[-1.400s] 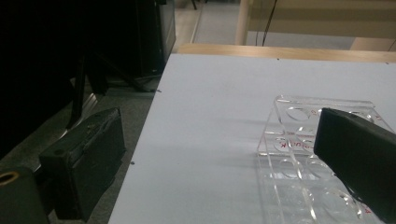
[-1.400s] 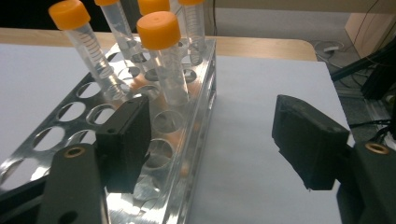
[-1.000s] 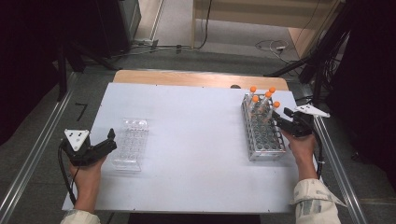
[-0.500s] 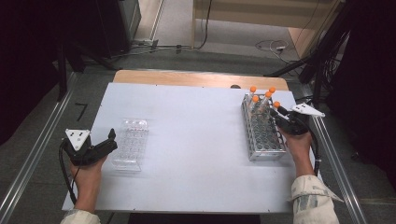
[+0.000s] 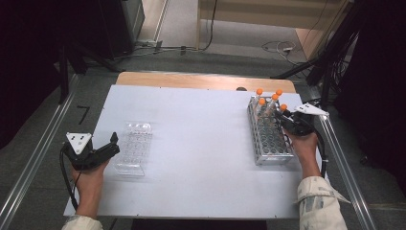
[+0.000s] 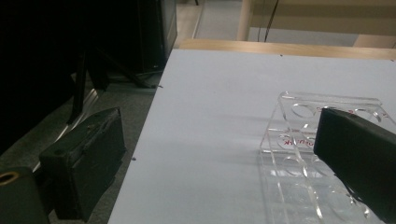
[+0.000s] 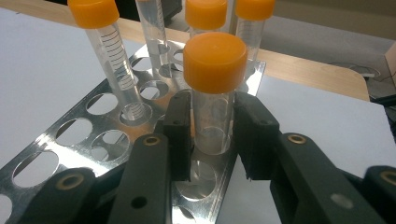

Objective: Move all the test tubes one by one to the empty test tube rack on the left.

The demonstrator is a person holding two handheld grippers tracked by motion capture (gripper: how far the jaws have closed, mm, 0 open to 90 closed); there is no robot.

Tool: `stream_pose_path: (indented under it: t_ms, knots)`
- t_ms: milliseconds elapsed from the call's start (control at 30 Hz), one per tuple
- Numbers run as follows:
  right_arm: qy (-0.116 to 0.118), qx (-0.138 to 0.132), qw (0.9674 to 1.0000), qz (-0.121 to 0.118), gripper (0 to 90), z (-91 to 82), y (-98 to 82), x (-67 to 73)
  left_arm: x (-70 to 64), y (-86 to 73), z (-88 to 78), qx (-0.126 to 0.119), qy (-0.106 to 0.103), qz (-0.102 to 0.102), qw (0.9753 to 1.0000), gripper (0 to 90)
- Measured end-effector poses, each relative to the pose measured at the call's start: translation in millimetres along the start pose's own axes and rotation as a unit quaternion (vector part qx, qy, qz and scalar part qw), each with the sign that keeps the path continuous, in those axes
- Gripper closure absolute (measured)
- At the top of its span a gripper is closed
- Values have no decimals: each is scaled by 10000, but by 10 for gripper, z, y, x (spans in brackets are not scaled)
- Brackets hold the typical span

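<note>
- The right gripper (image 7: 212, 135) has just been closing, and its black pads now sit against both sides of a clear tube (image 7: 212, 116), just under the orange cap (image 7: 215, 60).
- That tube stands upright in the metal rack (image 5: 269, 136), in the row nearest the gripper, at the rack's far end on the right side of the white table (image 5: 201, 143).
- Three more orange-capped tubes (image 7: 112, 56) stand in the rows behind it.
- The left gripper (image 5: 107, 149) rests at the table's left edge with its jaws apart, nothing held.
- One of its jaws hangs over the near edge of the clear plastic rack (image 6: 308, 154); the other sits off the table's side.
- That plastic rack lies flat, its holes unfilled.
</note>
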State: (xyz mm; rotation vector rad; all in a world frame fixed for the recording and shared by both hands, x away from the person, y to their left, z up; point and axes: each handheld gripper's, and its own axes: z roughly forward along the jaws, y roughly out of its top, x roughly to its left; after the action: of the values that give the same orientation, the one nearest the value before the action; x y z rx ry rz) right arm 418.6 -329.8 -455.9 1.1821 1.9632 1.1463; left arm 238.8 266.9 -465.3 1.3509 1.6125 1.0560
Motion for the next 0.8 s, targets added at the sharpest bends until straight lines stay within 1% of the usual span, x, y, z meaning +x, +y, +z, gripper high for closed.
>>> stream_pose_path:
  t_ms: [33, 133, 333, 433, 533, 633, 800]
  knots:
    - [-3, -17, 10000, -9, 695, 5, -1, 3, 1, 1, -1, 3, 0, 3, 10000, 26]
    - [-27, -33, 10000, -24, 710, 16, -3, 11, 4, 1, -2, 7, 9, -7, 10000, 26]
    - [-62, -91, 9999, -16, 715, 3, 2, -4, 10, 0, -2, 11, 4, -40, 10000, 26]
    - [-110, -141, 9998, -56, 715, -9, 17, 11, 10, 3, -6, 12, 21, -54, 10000, 26]
    - [-158, -189, 9997, -51, 715, -24, 44, 24, 15, 7, -17, -3, 17, -54, 10000, 26]
    - [-181, -151, 9997, -86, 716, -37, 83, 30, 16, 8, -23, -24, 11, -63, 10000, 26]
    - [-236, -266, 9993, -135, 716, -80, 173, 49, 18, 10, -32, -37, -14, -69, 10000, 26]
